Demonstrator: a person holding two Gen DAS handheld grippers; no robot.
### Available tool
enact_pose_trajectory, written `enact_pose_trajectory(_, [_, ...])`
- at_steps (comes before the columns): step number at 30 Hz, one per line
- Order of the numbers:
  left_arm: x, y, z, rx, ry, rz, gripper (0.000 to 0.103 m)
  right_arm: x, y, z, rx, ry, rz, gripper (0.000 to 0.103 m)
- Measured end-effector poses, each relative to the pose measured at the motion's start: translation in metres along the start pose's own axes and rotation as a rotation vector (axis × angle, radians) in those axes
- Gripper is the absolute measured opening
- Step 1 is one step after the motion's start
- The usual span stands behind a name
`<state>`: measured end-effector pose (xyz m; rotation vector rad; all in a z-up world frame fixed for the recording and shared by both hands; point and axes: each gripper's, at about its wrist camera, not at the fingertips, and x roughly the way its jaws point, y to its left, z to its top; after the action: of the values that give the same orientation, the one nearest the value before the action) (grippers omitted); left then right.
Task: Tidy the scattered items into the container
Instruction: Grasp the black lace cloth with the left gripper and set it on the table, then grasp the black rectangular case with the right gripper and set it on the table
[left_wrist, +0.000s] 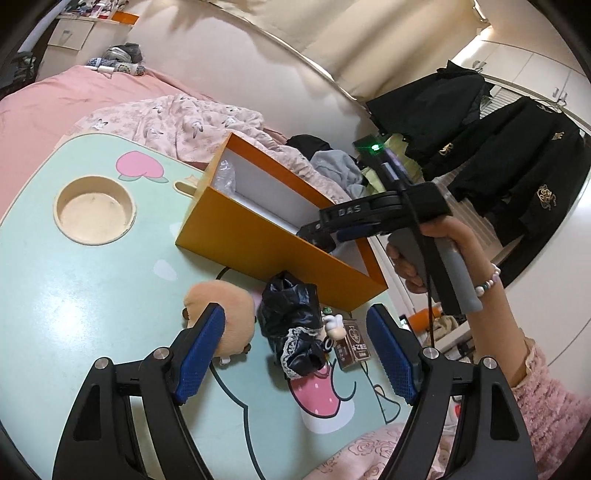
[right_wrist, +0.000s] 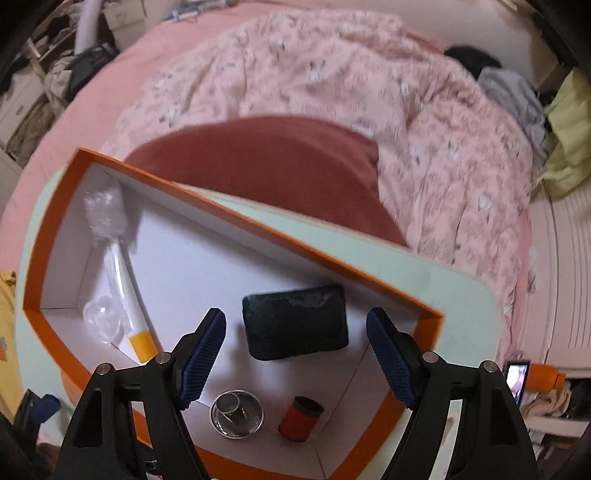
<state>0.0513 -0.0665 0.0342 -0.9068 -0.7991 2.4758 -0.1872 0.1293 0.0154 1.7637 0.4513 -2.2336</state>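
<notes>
An orange box (left_wrist: 258, 251) with a white inside stands on the mint table (left_wrist: 74, 295). In front of it lie a tan plush head (left_wrist: 225, 314), a black lace-trimmed doll dress (left_wrist: 291, 325), a small figure (left_wrist: 332, 328) and a brown card box (left_wrist: 352, 343). My left gripper (left_wrist: 295, 350) is open and empty, above the plush and dress. My right gripper (right_wrist: 295, 350) is open and empty over the orange box (right_wrist: 236, 221), just above a black pouch (right_wrist: 295, 321). In the box also lie a wrapped white-and-yellow tube (right_wrist: 125, 295), a metal cup (right_wrist: 236, 413) and a red cylinder (right_wrist: 299, 417). The right gripper also shows in the left wrist view (left_wrist: 321, 236).
The table has a round cup recess (left_wrist: 94, 210). A pink bed with a rumpled quilt (right_wrist: 332, 92) lies behind the table. Dark clothes (left_wrist: 480, 129) hang at the right. A red cushion (right_wrist: 266, 170) lies past the box's far wall.
</notes>
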Motion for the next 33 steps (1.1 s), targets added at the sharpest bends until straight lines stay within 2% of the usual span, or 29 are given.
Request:
enact_pose_trajectory(8, [0.001,0.002,-0.001,-0.007,0.011,-0.006,0.079,0.019,0.009,0.011,-0.037,0.058,-0.028,0.078])
enact_pose_trajectory(11, [-0.001,0.001,-0.001,-0.010,0.008,-0.006,0.079,0.018,0.011,0.010,-0.041,0.070,-0.017,0.071])
enact_pose_trajectory(12, [-0.001,0.001,-0.001,-0.011,0.009,-0.006,0.079,0.017,0.012,0.009,-0.040,0.072,-0.003,0.061])
enact_pose_trajectory(14, [0.000,0.002,-0.002,-0.011,0.012,-0.007,0.079,0.017,0.010,0.008,-0.012,0.093,0.049,0.061])
enact_pose_trajectory(17, [0.000,0.003,-0.002,-0.013,0.012,-0.007,0.079,0.013,0.013,0.006,0.005,0.064,0.041,0.061])
enact_pose_trajectory(21, [0.000,0.005,-0.001,-0.018,0.011,-0.002,0.079,-0.016,0.013,-0.003,0.053,-0.058,0.074,0.061])
enact_pose_trajectory(26, [0.001,0.005,-0.001,-0.018,0.015,0.002,0.079,-0.072,0.022,-0.032,0.028,-0.198,0.123,0.061])
enact_pose_trajectory(28, [0.000,0.006,-0.001,-0.018,0.013,0.004,0.079,-0.089,0.025,-0.050,0.015,-0.222,0.163,0.061])
enact_pose_trajectory(33, [-0.003,0.008,0.001,-0.022,0.000,0.019,0.079,-0.093,0.031,-0.104,0.008,-0.165,0.264,0.061])
